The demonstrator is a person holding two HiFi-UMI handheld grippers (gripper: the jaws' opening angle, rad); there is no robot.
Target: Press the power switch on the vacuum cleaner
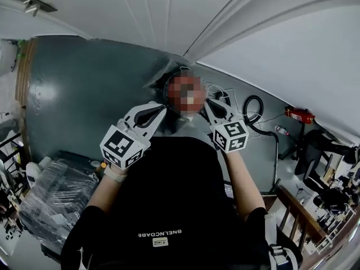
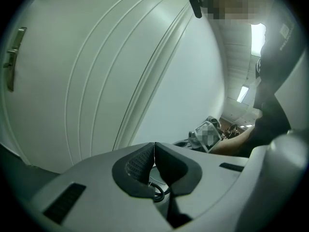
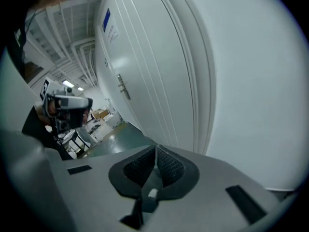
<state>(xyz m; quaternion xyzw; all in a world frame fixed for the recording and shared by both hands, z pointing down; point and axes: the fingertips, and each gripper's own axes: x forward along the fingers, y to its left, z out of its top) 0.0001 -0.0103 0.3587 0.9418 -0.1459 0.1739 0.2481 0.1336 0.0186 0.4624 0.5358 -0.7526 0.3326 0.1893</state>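
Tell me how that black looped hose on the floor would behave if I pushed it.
The black hose lies in a curved loop, so it is probably flexible and would bend or slide rather than roll. It seems joined to a straight black tube, so a push may tug that along.

You stand in a workshop or lab hall, not a home. The floor is painted grey-green, the walls are plain white, and a tall white panelled door has a metal lever handle. A red fire extinguisher sits by the wall. A plastic-wrapped bundle and cluttered racks line the edges, and bare ducts run overhead.
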